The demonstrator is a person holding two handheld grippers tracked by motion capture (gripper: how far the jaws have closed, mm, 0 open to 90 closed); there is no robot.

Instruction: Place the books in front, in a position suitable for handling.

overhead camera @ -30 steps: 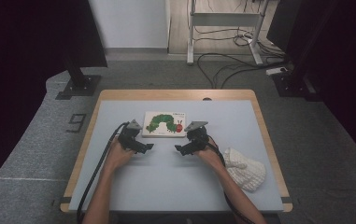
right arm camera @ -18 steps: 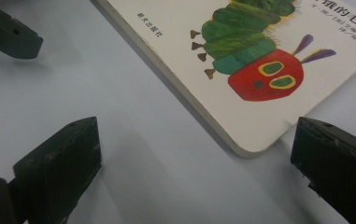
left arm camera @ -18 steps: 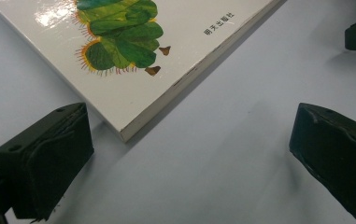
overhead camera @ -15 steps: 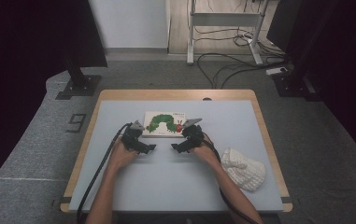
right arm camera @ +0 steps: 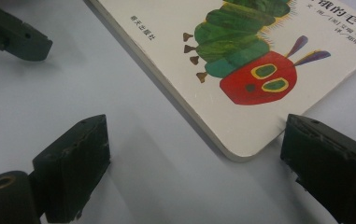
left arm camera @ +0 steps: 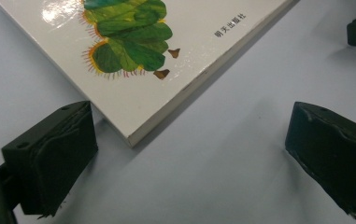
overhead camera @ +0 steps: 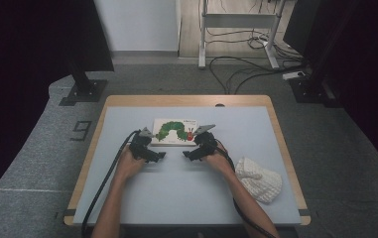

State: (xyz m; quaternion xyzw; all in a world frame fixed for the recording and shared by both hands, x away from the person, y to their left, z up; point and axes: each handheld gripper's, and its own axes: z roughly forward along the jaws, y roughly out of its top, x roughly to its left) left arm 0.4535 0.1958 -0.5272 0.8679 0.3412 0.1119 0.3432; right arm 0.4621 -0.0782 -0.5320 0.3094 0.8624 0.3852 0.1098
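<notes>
Both claws, left claw (overhead camera: 159,155) and right claw (overhead camera: 186,155), hovered spread and empty, the right's jaws just narrowing, at the caterpillar picture book's (overhead camera: 174,131) near corners. It lay flat mid-table (overhead camera: 176,198), a white knit hat (overhead camera: 259,179) right; grey carpet (overhead camera: 37,163) and cables (overhead camera: 236,64) surrounded.

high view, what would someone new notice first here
The picture book with a green caterpillar on its cover lies flat at the middle of the pale table. The left hand-held gripper and right hand-held gripper sit just in front of its near corners, jaws open. A white knitted hat lies to the right.
</notes>
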